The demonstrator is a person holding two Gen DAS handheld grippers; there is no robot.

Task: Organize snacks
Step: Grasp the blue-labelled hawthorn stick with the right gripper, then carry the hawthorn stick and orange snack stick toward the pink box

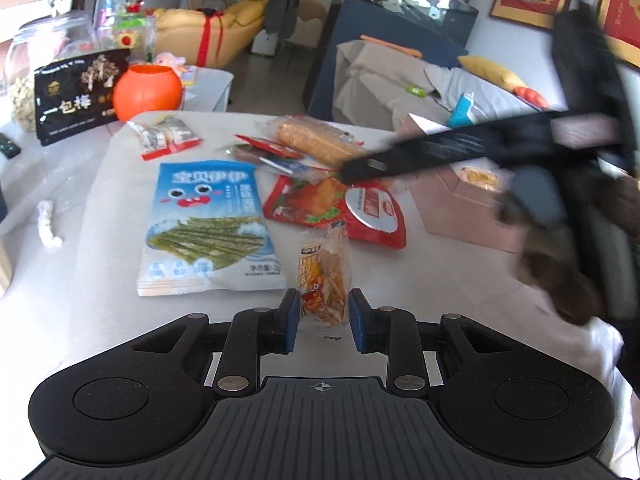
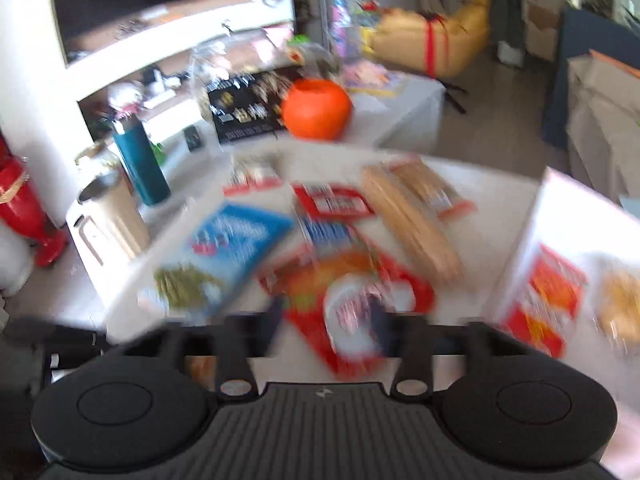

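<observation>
My left gripper point(image 1: 325, 316) is shut on a small orange snack packet point(image 1: 324, 276), which stands upright between the blue pads just above the white table point(image 1: 100, 320). Ahead lie a blue seaweed packet point(image 1: 208, 224) point(image 2: 236, 248), a red chicken packet point(image 1: 340, 208) point(image 2: 360, 300), long cracker packets point(image 1: 316, 140) point(image 2: 408, 224) and small red-and-white packets point(image 1: 168, 138). In the blurred right wrist view my right gripper point(image 2: 328, 320) hangs over the red chicken packet with its fingers wide apart. The left wrist view shows one of its fingers point(image 1: 400, 156) reaching in from the right.
An open box point(image 1: 460, 200) point(image 2: 560, 280) holding snacks stands at the table's right edge. An orange pumpkin bowl point(image 1: 147, 92) point(image 2: 316, 110) and a black bag point(image 1: 76, 100) sit at the back left. A teal bottle point(image 2: 142, 164) and a steel cup point(image 2: 112, 216) stand on the left.
</observation>
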